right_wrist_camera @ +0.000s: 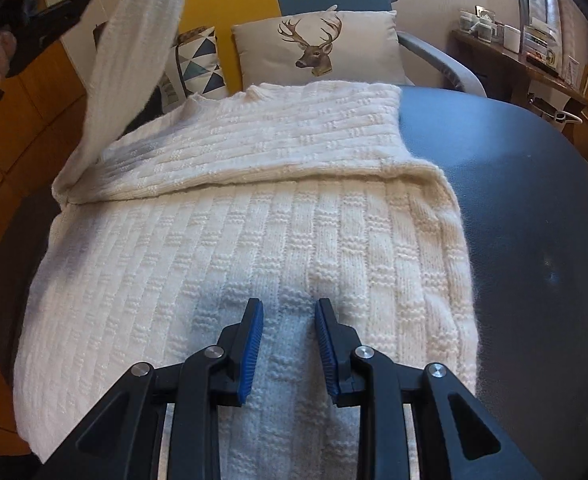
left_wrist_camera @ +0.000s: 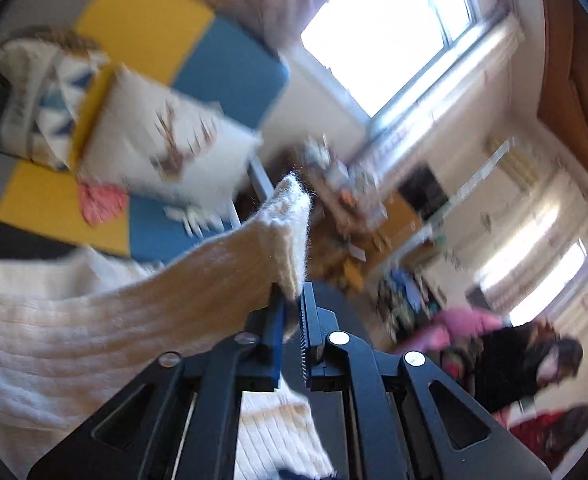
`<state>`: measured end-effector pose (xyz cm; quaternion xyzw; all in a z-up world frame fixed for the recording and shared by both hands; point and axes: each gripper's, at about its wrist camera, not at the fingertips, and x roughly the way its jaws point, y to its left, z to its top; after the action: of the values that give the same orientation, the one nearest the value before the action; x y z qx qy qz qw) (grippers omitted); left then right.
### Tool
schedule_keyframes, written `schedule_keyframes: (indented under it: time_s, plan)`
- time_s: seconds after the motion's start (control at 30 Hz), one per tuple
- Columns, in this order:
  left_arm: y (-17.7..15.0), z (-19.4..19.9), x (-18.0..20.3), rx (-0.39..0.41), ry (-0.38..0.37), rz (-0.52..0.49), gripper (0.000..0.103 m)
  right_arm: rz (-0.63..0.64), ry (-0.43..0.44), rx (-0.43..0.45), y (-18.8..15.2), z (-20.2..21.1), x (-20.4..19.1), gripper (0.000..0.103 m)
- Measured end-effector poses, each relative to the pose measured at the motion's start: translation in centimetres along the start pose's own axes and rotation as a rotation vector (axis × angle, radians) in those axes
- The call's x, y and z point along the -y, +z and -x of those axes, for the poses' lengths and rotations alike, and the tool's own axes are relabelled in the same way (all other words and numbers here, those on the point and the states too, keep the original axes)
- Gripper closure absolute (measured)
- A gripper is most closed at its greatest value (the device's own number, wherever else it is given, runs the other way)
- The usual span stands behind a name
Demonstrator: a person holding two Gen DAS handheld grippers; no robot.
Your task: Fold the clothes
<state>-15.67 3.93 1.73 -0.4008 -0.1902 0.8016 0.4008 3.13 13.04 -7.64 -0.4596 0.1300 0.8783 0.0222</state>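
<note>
Between left gripper (left_wrist_camera: pixel 291 308) fingers: sweater (right_wrist_camera: pixel 253 240) sleeve cuff (left_wrist_camera: pixel 289 232), pinched and lifting for folding inward. Right gripper (right_wrist_camera: pixel 287 344) fingers gaping, hovering over sweater body, lying on bench (right_wrist_camera: pixel 514 200).

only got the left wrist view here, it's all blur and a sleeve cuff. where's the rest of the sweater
Observer: The white knit sweater lies flat on a dark blue round table, its top part folded over.
Operator: what's the right gripper doing
Observer: The right gripper is open over the sweater's near part, holding nothing.
Operator: is the sleeve lifted clear
Observer: The left gripper holds the sleeve raised on the sweater's left side; its lower end stays attached at the shoulder.
</note>
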Motion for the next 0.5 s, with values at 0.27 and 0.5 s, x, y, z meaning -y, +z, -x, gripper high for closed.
schedule_keyframes:
  time_s: [0.27, 0.5]
  plan:
    - [-7.2, -2.9, -5.5, -0.223, 0.03, 0.133, 0.072, -0.174, 0.158, 0.071, 1.1, 2.0, 3.7, 0.077]
    - [-8.5, 5.2, -12.2, -0.094, 0.131, 0.25, 0.054, -0.242, 0.266, 0.148, 8.8, 0.4, 6.9, 0.076]
